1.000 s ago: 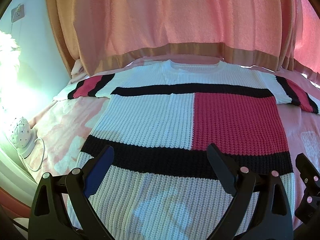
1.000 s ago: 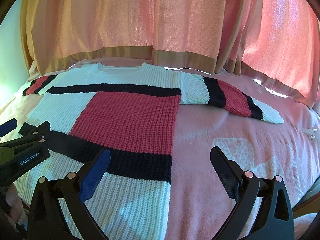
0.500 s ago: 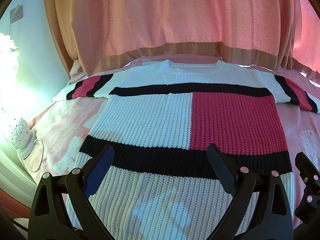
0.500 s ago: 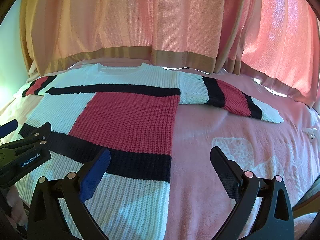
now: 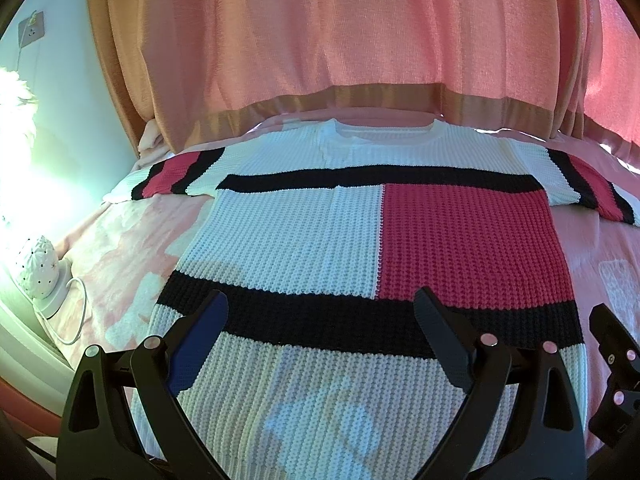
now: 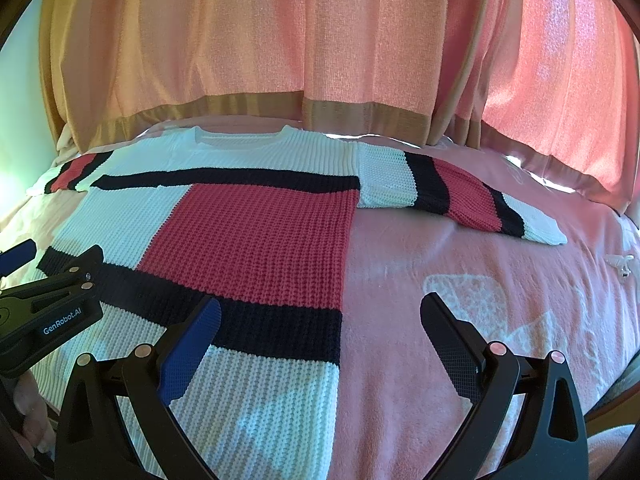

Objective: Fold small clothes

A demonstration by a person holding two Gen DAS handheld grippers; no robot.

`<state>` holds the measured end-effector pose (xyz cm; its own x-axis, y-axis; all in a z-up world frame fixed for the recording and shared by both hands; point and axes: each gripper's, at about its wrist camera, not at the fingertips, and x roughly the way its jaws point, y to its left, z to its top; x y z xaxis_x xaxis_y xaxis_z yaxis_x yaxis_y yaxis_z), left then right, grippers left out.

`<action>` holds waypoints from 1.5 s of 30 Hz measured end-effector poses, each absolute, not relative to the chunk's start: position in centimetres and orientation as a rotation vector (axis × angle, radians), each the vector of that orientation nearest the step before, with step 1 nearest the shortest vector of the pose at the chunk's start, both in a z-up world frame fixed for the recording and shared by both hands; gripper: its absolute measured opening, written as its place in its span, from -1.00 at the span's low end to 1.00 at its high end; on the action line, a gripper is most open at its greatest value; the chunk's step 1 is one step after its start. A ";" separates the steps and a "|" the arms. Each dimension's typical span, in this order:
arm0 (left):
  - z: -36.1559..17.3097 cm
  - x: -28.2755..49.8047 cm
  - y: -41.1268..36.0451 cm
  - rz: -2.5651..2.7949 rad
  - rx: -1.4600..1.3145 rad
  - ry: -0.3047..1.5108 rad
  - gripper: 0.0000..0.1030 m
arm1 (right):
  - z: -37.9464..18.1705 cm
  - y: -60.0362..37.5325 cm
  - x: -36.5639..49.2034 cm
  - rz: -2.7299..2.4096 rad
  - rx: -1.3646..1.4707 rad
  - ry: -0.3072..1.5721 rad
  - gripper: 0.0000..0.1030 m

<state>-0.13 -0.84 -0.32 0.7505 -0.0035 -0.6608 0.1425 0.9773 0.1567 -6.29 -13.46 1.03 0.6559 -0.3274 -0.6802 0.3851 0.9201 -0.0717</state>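
Pink curtains (image 5: 340, 40) with a tan hem band hang behind the bed (image 6: 460, 260), closing off the far side. The bed carries a pink blanket with pale patches. On it lies the sweater (image 5: 360, 232), spread flat and face up, neck toward the curtains and hem toward the cameras. It is a chunky knit in blocks: white across the shoulders, a black bar below that, then a white panel beside a red panel, a second black band, and a white ribbed part down to the hem. Both sleeves lie out sideways from the sweater, each banded white, black, red, black, white. The right sleeve (image 6: 460, 196) slants across the blanket, its cuff well apart from the sweater's body. The left sleeve (image 5: 180, 176) reaches toward the pale wall.

The left tool (image 5: 320, 344) hovers over the sweater's lower white part, its fingers spread wide with nothing between them; whether they touch the knit cannot be told. The right tool (image 6: 320, 344) is likewise spread and empty, straddling the sweater's right side edge: its blue-padded finger (image 6: 188, 356) is over the knit, the black one (image 6: 452, 348) over bare blanket. In the right view the left tool's body shows at the sweater's left, with part of a hand (image 6: 30, 420) under it.

Left of the sweater, beside the bed, a small white dotted lamp (image 5: 38, 268) stands with a white cord (image 5: 78, 312). A wall socket (image 5: 32, 28) sits above it.
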 end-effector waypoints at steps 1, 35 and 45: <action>-0.3 -0.1 -0.8 -0.080 0.203 0.719 0.78 | 1.0 -13.5 -6.3 -0.404 0.082 0.754 0.90; 7.6 2.6 -7.7 -0.350 0.070 0.567 0.91 | 8.1 -42.9 -12.1 -0.447 0.552 0.554 0.90; 2.2 4.3 -12.3 -0.338 0.185 0.640 0.90 | -5.0 -58.0 -10.8 -0.609 0.875 0.650 0.41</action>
<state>4.29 -12.26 2.21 0.7499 -0.2508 -0.6122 0.3638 0.9292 0.0650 -10.85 -57.96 -5.00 0.6525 -0.2135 -0.7271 0.7118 0.5017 0.4915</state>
